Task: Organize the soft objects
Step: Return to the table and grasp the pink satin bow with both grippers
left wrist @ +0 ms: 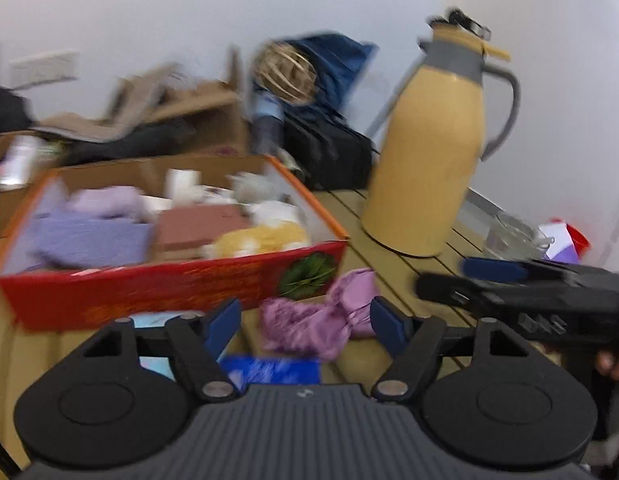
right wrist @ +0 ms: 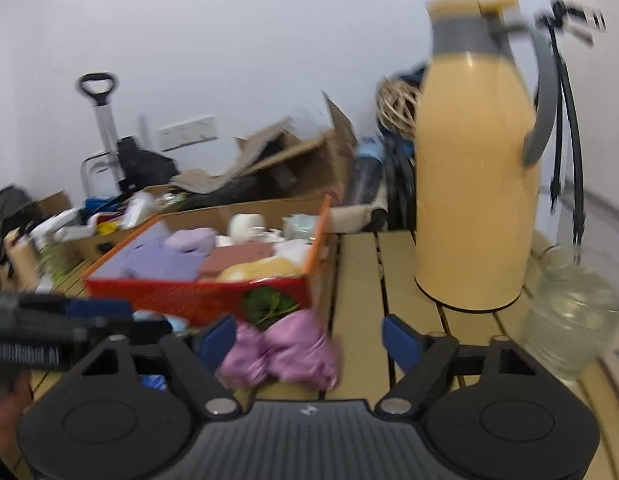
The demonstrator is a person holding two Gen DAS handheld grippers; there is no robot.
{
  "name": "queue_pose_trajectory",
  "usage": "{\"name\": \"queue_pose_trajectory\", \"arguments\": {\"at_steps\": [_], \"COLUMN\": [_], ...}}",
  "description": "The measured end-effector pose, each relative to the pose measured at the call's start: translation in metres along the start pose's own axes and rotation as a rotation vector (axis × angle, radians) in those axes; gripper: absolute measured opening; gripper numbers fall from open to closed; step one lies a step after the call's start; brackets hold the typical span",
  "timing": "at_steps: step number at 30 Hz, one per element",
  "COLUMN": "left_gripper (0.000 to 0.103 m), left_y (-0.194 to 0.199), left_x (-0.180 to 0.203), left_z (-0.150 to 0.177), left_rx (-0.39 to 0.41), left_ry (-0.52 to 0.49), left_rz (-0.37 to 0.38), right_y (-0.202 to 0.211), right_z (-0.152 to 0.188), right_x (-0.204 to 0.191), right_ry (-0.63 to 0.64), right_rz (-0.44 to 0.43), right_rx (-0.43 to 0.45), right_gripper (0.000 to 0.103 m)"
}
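- A person stands at a slatted wooden table (right wrist: 361, 264), holding a two-finger gripper in each hand, both aimed at the same crumpled purple cloth (left wrist: 317, 320).
- The cloth lies loose on the table just in front of a red cardboard box (left wrist: 169, 288), close to its near right corner.
- The box already holds other soft things: a lilac towel (left wrist: 93, 236), a pinkish folded piece and something fluffy and yellow. It looks like the place where soft items are being gathered, so the purple cloth probably belongs there next.
- The left gripper (left wrist: 305, 320) has its blue-tipped jaws apart, one on each side of the cloth, not pressing it. It holds nothing.
- The right gripper (right wrist: 309, 334) is also open and empty; the cloth sits toward its left jaw, and may just touch it, though the blur makes that unclear.
- A tall yellow thermos jug (right wrist: 473, 184) stands upright to the right of the box, with a clear glass jar (right wrist: 573, 304) beside it. Both are hard things, close enough to be knocked by a wide sweep.
- Behind the table, against the white wall, sit cardboard boxes and dark bags.
- Both views are smeared with motion blur.
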State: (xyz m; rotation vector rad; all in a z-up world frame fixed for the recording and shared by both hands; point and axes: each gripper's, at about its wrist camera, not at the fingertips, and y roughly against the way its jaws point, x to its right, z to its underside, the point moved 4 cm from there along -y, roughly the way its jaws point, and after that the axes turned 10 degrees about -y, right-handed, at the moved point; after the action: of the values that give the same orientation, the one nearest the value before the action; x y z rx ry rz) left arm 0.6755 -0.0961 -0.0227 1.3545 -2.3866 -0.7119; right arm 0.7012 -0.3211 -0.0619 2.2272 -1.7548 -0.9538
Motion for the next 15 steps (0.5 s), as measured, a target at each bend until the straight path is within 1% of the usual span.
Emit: {"name": "queue_pose_trajectory", "arguments": {"at_steps": [1,2,3,4,5,7,8,9,10,12,15], "left_gripper": [0.062,0.058,0.056,0.056,0.056,0.056,0.056,0.052,0.039,0.029,0.023], "left_y": [-0.015,-0.031,-0.043,-0.052,-0.056,-0.061,-0.064,-0.067,-0.068,-0.070,-0.068], "left_x": [-0.001,-0.005,-0.010,-0.014,-0.017,-0.021,-0.022,-0.021,-0.022,-0.019,-0.017], "left_z": [-0.001,0.001,0.003,0.006,0.011,0.019,0.021,0.021,0.022,0.020,0.019], "left_rx": [-0.024,-0.065,-0.100,-0.118,-0.117,-0.110,-0.117,-0.121,-0.115,-0.109,-0.094], "left_ry": [-0.007,0.008,0.038,0.060,0.070,0.080,0.083,0.086,0.096,0.098,0.112], "left_rz": [0.022,0.020,0.011,0.014,0.029,0.065,0.079,0.089,0.105,0.138,0.155], "right_y": [-0.016,-0.030,-0.042,-0.053,-0.061,-0.073,-0.077,-0.080,-0.082,-0.083,-0.080], "right_z": [-0.004,-0.005,-0.004,-0.003,-0.002,0.007,0.010,0.013,0.014,0.016,0.019], "right_x": [0.008,0.015,0.020,0.026,0.029,0.033,0.033,0.031,0.029,0.024,0.023], "right_ry": [-0.051,-0.099,-0.139,-0.180,-0.206,-0.254,-0.261,-0.264,-0.262,-0.232,-0.225], "right_rz": [-0.011,-0.021,-0.029,-0.037,-0.050,-0.100,-0.113,-0.122,-0.128,-0.122,-0.114], "right_rx": [-0.022,-0.044,-0.061,-0.073,-0.082,-0.123,-0.144,-0.152,-0.156,-0.154,-0.141], "right_gripper": [0.073,0.070,0.064,0.061,0.061,0.052,0.049,0.046,0.039,0.033,0.021]}}
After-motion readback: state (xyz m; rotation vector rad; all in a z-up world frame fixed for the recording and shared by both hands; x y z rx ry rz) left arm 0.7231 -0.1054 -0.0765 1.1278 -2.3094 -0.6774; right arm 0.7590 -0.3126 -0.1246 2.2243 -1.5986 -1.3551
